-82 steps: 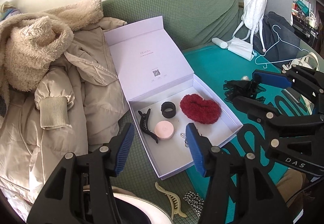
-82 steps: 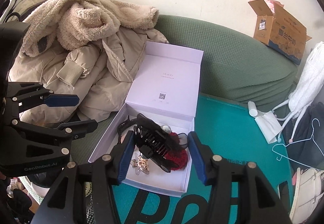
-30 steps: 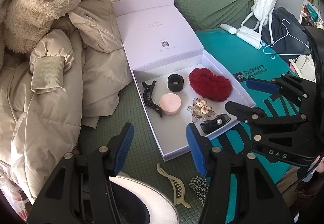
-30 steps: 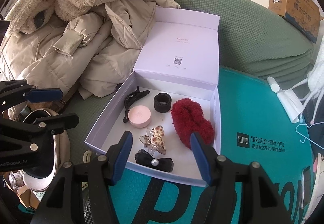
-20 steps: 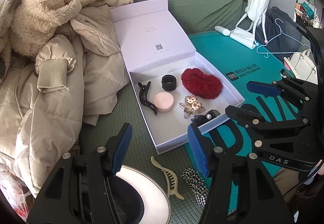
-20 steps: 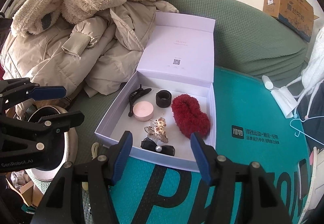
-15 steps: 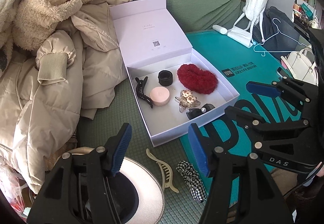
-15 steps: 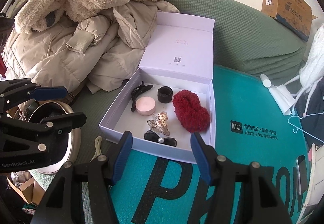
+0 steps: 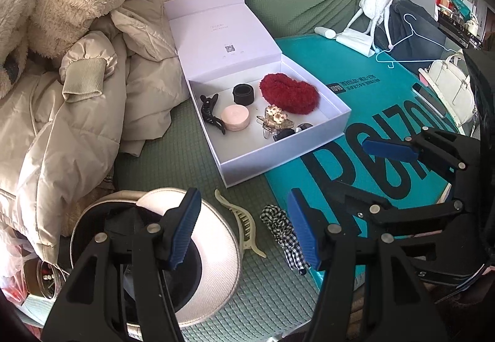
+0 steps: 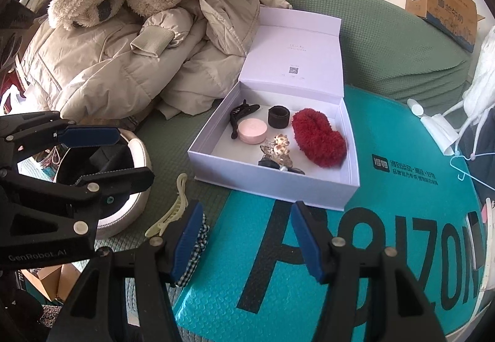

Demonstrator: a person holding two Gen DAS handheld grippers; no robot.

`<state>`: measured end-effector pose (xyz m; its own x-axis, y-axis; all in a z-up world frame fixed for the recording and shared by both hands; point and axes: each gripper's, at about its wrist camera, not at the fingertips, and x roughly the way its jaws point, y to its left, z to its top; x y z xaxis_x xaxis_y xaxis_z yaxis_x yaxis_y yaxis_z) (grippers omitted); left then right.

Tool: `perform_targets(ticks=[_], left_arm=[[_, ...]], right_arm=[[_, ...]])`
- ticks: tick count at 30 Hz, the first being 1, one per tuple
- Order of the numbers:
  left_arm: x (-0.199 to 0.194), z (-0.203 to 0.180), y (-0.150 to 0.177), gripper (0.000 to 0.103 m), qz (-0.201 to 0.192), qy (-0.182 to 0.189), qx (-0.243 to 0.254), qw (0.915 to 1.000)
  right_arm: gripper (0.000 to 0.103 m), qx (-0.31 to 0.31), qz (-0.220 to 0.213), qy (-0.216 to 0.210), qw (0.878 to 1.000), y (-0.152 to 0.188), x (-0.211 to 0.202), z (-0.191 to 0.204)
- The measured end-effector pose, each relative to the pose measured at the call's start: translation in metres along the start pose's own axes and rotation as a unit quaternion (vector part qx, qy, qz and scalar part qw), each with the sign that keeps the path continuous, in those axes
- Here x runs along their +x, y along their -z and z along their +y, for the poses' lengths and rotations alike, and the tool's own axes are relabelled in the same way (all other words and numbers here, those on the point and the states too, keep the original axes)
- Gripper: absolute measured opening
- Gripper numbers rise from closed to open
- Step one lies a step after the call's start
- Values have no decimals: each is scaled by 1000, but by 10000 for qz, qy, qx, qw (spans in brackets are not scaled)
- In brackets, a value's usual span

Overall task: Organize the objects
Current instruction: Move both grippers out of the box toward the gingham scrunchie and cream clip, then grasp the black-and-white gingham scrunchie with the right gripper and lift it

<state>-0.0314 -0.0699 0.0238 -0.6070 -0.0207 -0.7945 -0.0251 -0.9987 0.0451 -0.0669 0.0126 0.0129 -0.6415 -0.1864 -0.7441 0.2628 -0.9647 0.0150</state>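
While both claws hang back from the box, I log this:

Left gripper (image 9: 243,227): jaws spread, nothing between them; low centre of the left view, above the cream hair claw (image 9: 241,223) and checked scrunchie (image 9: 284,233).
Right gripper (image 10: 247,238): jaws spread, empty; bottom centre of the right view, over the teal mat (image 10: 355,249), just short of the box's near wall.
White box (image 9: 278,156): centre of the frame, lid standing open toward the upper left, partly on the green sofa cover (image 9: 173,162), partly on the mat.
Box contents: black hair claw (image 9: 212,113), pink round case (image 9: 236,117), black band (image 9: 243,94), red fluffy scrunchie (image 9: 289,93), flower clip (image 9: 275,119), black bow (image 9: 289,131).
Edges: beige coat (image 9: 77,113) crowds the box's left side; white helmet (image 9: 213,252) sits lower left; right of the box is bare mat.
Cream hair claw axis: long axis runs from upper left to lower right in the left view, teeth facing right; scrunchie lies just beside it, roughly parallel, apart.
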Motion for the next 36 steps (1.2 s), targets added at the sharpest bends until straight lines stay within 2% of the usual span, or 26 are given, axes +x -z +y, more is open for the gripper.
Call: perform_targets(ticks=[5, 9, 17, 20, 22, 25, 29, 33, 36], left_arm=[[-3, 0, 19, 56, 29, 21, -2, 10000], [-2, -3, 33, 56, 86, 231, 23, 9997], [2, -14, 58, 56, 78, 381, 115, 9992], [9, -16, 66, 51, 160, 444, 146, 9988], [15, -16, 72, 43, 237, 524, 119, 9983], [25, -15, 79, 37, 336, 587, 63, 9977], [41, -15, 88, 35, 459, 672, 13, 9967], [43, -18, 88, 35, 241, 600, 157, 9978], [46, -23, 87, 33, 139, 407, 315, 9986]], right_arm=[[60, 97, 117, -32, 9999, 18, 4, 7], [60, 178, 180, -106, 9996, 32, 5, 11], [60, 262, 291, 41, 9992, 53, 5, 10], [60, 302, 369, 66, 9988, 60, 7, 9], [60, 335, 415, 36, 9986, 64, 9, 7], [60, 431, 427, -18, 9982, 68, 10, 4], [60, 460, 472, -121, 9978, 71, 14, 4], [60, 417, 541, -212, 9974, 70, 22, 8], [60, 384, 578, -292, 9972, 70, 28, 10]])
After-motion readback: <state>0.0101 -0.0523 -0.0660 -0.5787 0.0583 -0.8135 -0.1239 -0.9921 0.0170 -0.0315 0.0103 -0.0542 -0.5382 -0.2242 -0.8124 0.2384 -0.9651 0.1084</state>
